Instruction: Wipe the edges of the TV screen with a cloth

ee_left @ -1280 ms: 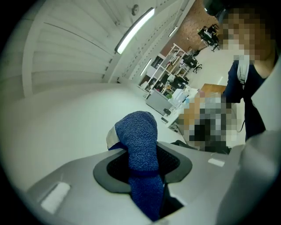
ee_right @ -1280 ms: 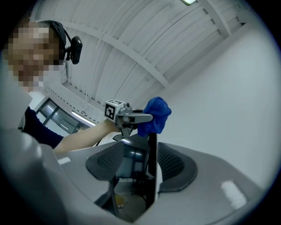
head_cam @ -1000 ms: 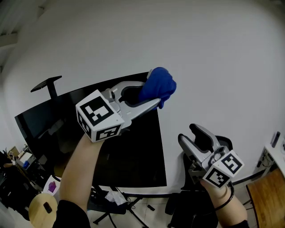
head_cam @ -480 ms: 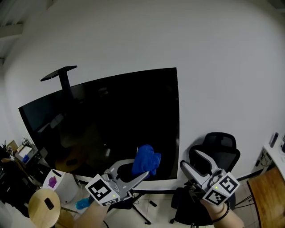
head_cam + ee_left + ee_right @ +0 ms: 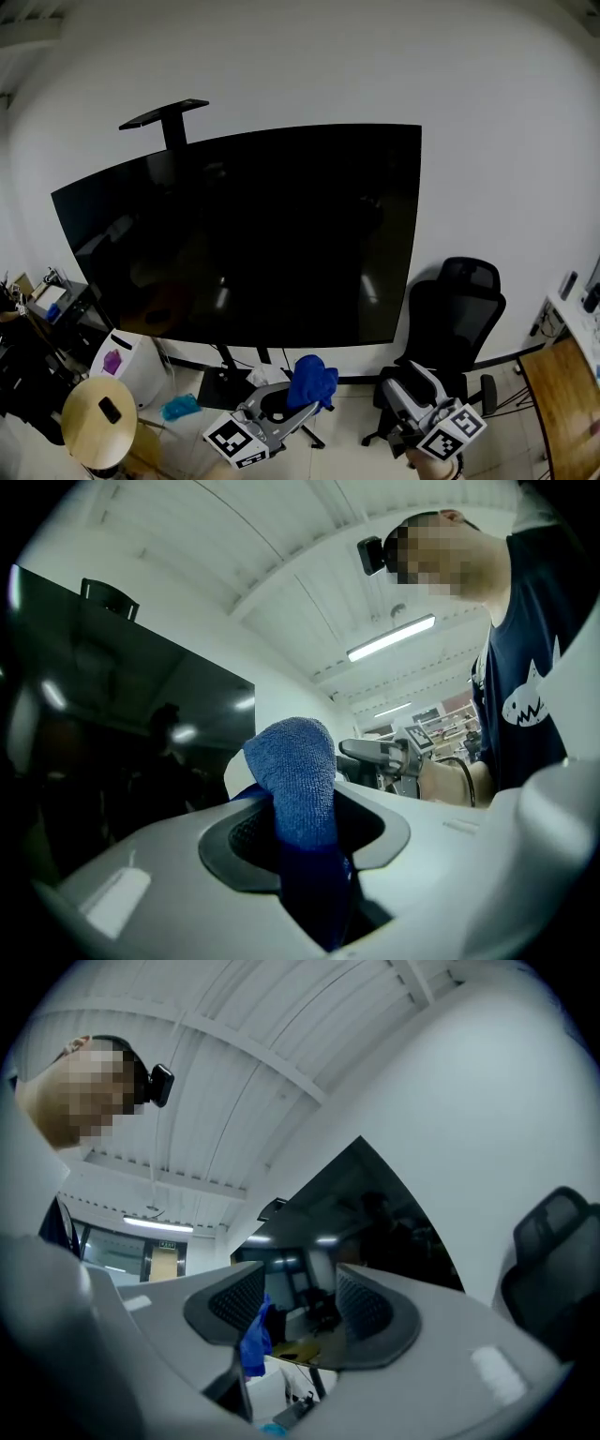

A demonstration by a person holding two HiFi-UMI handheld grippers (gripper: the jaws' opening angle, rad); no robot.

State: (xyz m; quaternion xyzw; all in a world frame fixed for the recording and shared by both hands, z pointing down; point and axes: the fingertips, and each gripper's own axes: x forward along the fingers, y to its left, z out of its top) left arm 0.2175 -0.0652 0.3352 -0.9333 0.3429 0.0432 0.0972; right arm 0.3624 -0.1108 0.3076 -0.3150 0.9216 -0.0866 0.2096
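Note:
The TV screen (image 5: pixel 244 234) is a big black panel on a stand against the white wall. My left gripper (image 5: pixel 298 405) is low in the head view, below the screen's bottom edge, shut on a blue cloth (image 5: pixel 311 382) that bulges out past its tips. In the left gripper view the cloth (image 5: pixel 292 785) stands up between the jaws of the left gripper (image 5: pixel 300 827), with the dark TV (image 5: pixel 103 696) off to the left. My right gripper (image 5: pixel 405 386) is beside it at the lower right, open and empty. The right gripper (image 5: pixel 298 1302) looks up at the TV (image 5: pixel 375 1213).
A black office chair (image 5: pixel 459 309) stands right of the TV. At the lower left are a round wooden stool (image 5: pixel 98 417), a white bin (image 5: pixel 122 361) and clutter. A wooden table (image 5: pixel 562 394) edges the right side. The TV stand's foot (image 5: pixel 225 380) lies on the floor.
Both grippers have dropped from beside the screen's upper right corner to below its bottom edge. The left one still holds the cloth. The whole screen now shows.

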